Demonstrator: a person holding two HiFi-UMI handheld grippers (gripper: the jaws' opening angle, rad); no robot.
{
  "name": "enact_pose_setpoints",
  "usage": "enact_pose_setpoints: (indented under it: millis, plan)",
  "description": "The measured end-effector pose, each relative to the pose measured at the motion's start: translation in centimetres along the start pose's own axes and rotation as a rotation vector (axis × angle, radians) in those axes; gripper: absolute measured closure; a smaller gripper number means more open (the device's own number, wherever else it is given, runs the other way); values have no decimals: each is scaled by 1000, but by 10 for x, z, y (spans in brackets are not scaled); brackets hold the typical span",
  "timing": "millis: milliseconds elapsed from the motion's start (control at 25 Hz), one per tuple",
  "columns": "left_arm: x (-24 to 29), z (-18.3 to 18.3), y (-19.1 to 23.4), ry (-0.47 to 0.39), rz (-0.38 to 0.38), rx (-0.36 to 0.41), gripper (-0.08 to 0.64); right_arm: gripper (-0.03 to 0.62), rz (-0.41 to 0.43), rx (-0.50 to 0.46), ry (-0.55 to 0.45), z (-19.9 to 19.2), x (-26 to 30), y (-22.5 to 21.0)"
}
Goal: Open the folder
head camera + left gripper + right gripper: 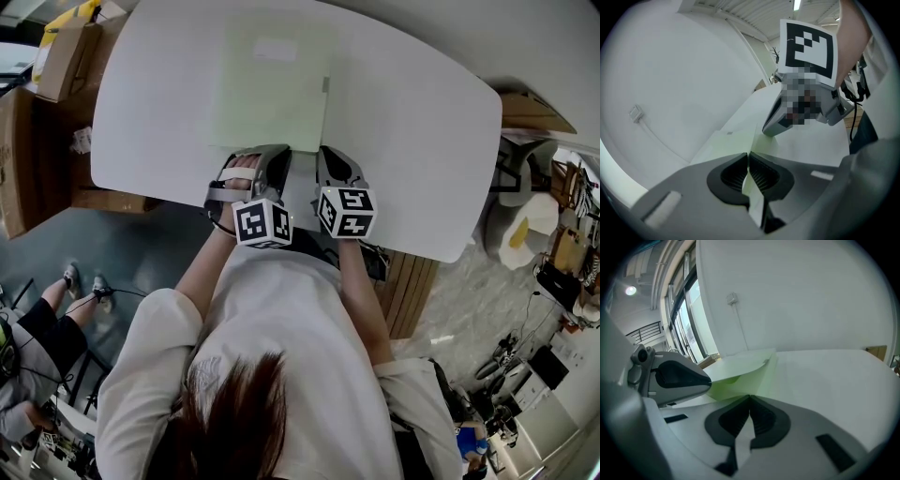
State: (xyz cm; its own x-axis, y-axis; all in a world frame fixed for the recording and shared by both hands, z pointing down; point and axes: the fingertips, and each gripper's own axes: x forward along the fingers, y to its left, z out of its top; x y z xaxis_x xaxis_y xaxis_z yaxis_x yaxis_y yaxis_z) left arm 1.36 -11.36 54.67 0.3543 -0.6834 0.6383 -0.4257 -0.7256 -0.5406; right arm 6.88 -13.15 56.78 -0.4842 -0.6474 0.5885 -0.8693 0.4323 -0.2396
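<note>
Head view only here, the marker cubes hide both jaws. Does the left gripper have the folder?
Observer: Yes. The left gripper has its jaws shut on a thin edge of the folder.
Operator: And the right gripper?
Observer: The right gripper also has its jaws shut on a sheet edge.
Operator: Is the folder open at all?
Observer: Slightly. The right gripper view shows the cover raised a little near the jaws, with brighter green underneath.

Folder (272, 89) lies on table (412, 141). My left gripper (270, 155) sits at folder's near edge, my right gripper (328, 155) at folder's near right corner. Cardboard box (66, 58) well left of folder.
</note>
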Motion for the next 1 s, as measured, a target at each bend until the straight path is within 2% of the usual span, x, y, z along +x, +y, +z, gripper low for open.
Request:
enact_pose_setpoints:
  millis: [120,280,440,1000]
  plan:
    - [1,0,-2,0,-8,-6,540,586,-3,-38,2,2,-1,2]
    - [1,0,0,-7,-10,2,540,586,49,-118,-38,8,6,12]
    - [2,-3,2,-8,-11,-10,541,586,56,-88,-61,7,12,13]
    - [-3,2,13,-24,-5,-68,546,586,38,-104,-58,8,11,12]
